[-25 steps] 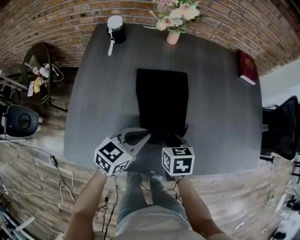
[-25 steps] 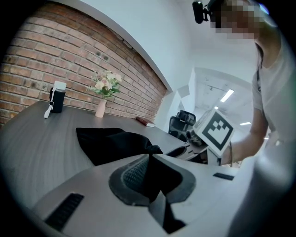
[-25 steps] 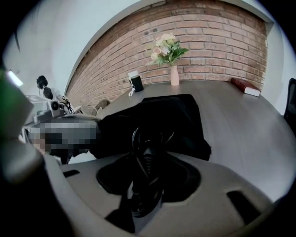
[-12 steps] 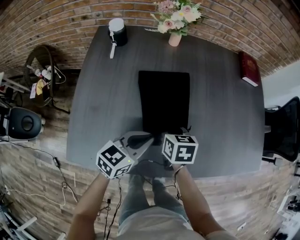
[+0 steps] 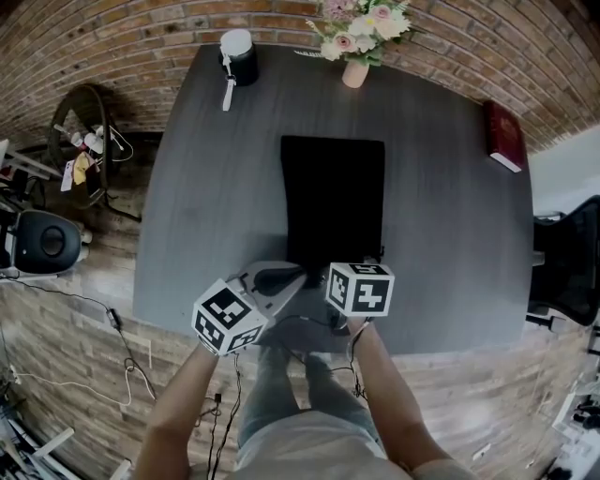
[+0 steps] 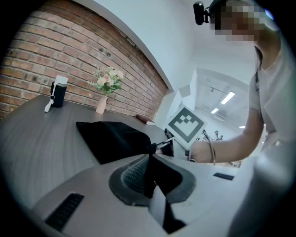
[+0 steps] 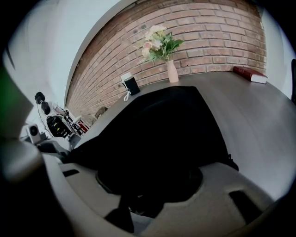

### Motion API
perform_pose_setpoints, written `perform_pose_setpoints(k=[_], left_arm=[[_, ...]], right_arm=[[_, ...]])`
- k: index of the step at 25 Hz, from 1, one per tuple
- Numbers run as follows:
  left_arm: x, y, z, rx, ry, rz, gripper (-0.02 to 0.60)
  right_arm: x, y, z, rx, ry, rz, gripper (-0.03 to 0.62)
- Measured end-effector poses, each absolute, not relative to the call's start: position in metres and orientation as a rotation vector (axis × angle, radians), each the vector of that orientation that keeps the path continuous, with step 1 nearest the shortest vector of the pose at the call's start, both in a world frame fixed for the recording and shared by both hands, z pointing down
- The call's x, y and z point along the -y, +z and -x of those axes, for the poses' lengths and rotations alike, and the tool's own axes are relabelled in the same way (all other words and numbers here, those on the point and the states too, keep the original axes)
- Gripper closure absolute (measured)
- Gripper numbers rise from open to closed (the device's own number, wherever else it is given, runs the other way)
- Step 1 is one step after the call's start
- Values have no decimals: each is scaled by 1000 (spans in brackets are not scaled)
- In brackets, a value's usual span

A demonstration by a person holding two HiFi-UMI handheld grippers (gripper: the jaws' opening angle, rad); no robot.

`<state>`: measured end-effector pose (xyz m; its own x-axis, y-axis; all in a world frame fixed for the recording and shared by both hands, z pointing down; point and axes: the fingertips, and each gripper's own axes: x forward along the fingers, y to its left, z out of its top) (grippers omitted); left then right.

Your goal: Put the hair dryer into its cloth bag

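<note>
Right gripper (image 7: pixel 148 181) has advanced slightly onto the cloth bag (image 5: pixel 333 197), fingers clamped on its near edge. Left gripper (image 6: pixel 149 158) fingers remain clamped likewise.

Soft, even indoor light fills all three views, with no hard shadows. The head view bends strongly at its edges, curving the table (image 5: pixel 206 206) and brick wall (image 5: pixel 112 28). A dark vignette rings both gripper views, whose near foreground is blurred. The black cloth bag (image 5: pixel 333 202) shows no detail. Ceiling lights (image 6: pixel 227 98) glare white.
</note>
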<state>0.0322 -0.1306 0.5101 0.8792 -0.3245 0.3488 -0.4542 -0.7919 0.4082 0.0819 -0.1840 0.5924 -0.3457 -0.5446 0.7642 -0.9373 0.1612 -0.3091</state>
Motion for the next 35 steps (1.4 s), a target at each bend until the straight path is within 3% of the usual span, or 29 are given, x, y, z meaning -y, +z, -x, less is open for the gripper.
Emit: perform_pose_setpoints(k=[15, 35], left_arm=[[132, 519, -28, 606, 393, -2549, 563], [117, 559, -24, 728, 606, -2438, 560]], right_arm=[[160, 573, -94, 2002, 1018, -1359, 330], [90, 556, -141, 1976, 1083, -1377, 316]])
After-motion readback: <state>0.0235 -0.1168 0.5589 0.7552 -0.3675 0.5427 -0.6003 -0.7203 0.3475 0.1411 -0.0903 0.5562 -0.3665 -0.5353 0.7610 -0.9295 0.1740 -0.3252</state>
